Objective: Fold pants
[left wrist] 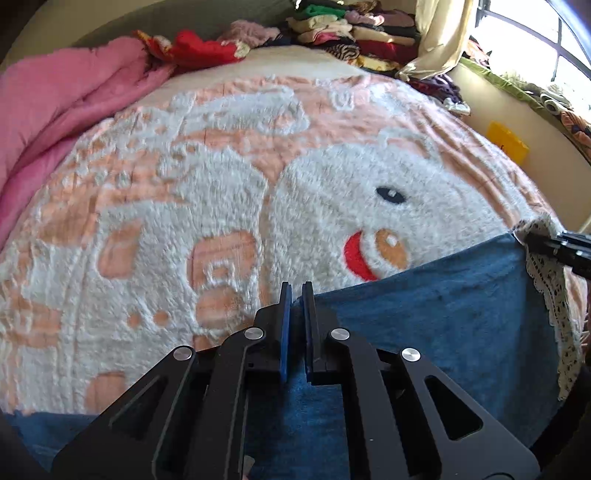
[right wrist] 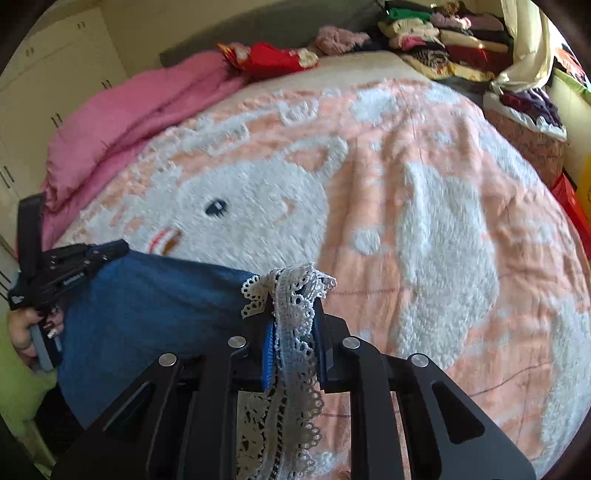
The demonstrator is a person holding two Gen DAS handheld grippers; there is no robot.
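**Both grippers pinching the pants' top edge over the bed**

Left wrist view: left gripper (left wrist: pixel 296 291) has its blue pads nearly together, clamped on the top edge of the blue pants (left wrist: pixel 436 314). Cloth runs from the jaws to the right, where the right gripper (left wrist: pixel 532 240) bites the far corner w/ white lace trim (left wrist: pixel 550 288) hanging below it. Pants sit at the near edge of a peach-and-white bunny blanket (left wrist: pixel 221 192). Pink quilt (left wrist: pixel 66 99) lies left; folded clothes stack (left wrist: pixel 354 33) at back.

Right wrist view: right gripper (right wrist: pixel 293 295) is closed on the bunched lace trim (right wrist: pixel 295 332), prob. w/ denim behind it, though lace hides that. Pants (right wrist: pixel 155 306) stretch left to the left gripper (right wrist: pixel 118 249), held by a hand (right wrist: pixel 26 332). Blanket (right wrist: pixel 424 221) spreads beyond.
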